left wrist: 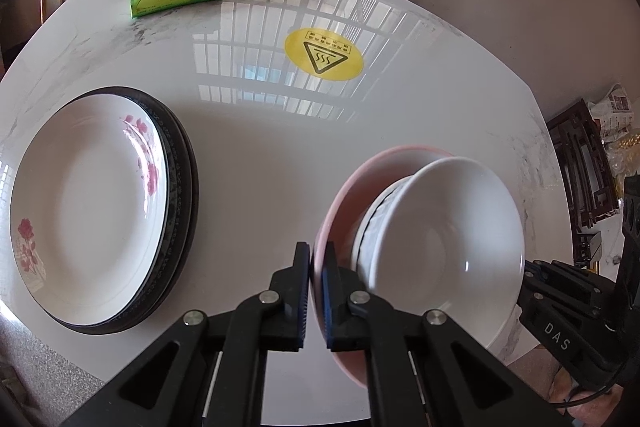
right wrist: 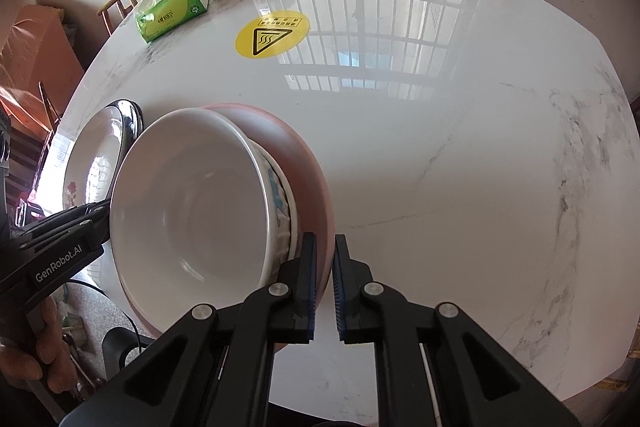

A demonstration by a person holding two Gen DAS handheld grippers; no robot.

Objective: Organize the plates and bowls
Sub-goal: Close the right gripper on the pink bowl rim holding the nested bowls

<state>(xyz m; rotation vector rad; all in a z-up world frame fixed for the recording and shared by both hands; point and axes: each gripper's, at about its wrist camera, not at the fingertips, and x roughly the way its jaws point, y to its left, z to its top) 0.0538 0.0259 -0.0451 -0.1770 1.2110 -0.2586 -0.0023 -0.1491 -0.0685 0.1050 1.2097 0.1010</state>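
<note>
Reading "DAS" on the right tool (left wrist: 532,279), "GenRobot.AI" on the left tool (right wrist: 102,211).

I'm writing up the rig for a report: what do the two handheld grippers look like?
Both are black plastic scissor linkages with silver rivets and ribbed blue pads. The left gripper reads "GenRobot.AI" on its side, the right gripper "DAS". A thin black cable trails from the right one.

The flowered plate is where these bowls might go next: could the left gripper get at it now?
Probably not yet. The way across the table to the flowered plate looks free, but the left gripper is shut on the pink bowl rim.
</note>
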